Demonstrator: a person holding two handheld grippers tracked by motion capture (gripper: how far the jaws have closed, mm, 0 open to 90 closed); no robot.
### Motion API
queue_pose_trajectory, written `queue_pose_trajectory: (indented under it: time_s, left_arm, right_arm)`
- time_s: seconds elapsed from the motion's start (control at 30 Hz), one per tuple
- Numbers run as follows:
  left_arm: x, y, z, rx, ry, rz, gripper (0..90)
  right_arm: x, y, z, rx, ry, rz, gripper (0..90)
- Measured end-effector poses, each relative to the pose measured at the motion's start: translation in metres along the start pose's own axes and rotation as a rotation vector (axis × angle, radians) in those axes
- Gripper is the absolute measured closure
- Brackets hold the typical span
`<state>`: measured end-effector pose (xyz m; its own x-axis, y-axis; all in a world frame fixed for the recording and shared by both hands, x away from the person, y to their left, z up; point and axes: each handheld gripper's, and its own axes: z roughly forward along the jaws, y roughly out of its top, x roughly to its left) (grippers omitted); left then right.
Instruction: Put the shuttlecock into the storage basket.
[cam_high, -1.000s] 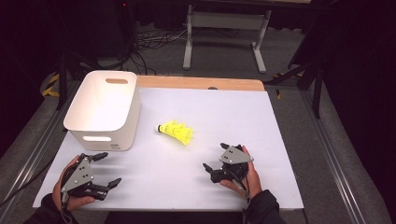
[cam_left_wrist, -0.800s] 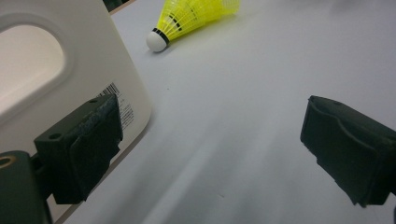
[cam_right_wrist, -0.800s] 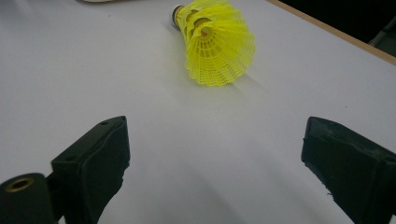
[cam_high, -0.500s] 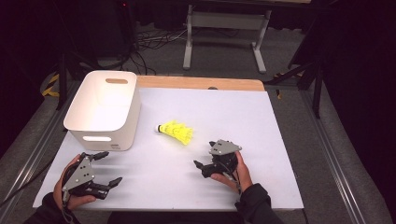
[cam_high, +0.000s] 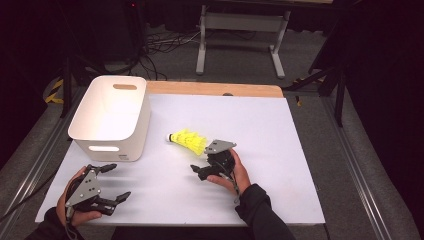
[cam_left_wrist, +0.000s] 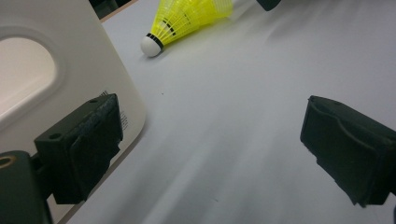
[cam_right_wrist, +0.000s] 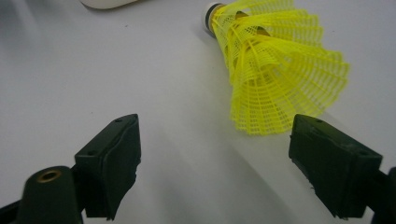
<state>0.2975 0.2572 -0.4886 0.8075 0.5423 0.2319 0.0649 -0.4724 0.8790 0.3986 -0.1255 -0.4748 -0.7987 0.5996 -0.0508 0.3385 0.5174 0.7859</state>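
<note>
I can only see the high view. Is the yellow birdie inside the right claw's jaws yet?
Observer: Not yet. In the right gripper view, the shuttlecock lies just beyond the jaws, its skirt near one jaw, untouched.
Operator: Are those jaws open?
Observer: Yes, the right gripper is wide open with bare table between its jaws, though they have just been closing a little.
Operator: What can the other claw see?
Observer: The left gripper, also open, looks past the white bin at the shuttlecock's white tip; the bin's corner sits right beside one jaw.
</note>
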Motion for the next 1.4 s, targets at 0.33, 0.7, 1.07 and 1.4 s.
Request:
queue_pose_trajectory:
  time_s: [0.33, 0.7, 1.07, 1.4]
  left_arm:
    - [-0.001, 0.0, -0.001, 0.002, 0.002, 0.01, 6.4]
    - [-0.003, 0.0, 0.001, 0.007, -0.013, 0.011, 6.5]
    - [-0.003, 0.001, 0.001, 0.007, -0.017, 0.021, 6.5]
    - [-0.003, 0.0, 0.002, 0.007, -0.022, 0.011, 6.5]
  right_arm:
    - [-0.004, 0.015, 0.024, 0.033, 0.021, 0.037, 20.3]
    - [-0.007, 0.03, 0.044, 0.032, 0.005, 0.071, 31.4]
    - [-0.011, 0.041, 0.052, 0.021, -0.003, 0.101, 38.9]
    - [-0.015, 0.05, 0.062, 0.028, -0.078, 0.115, 72.5]
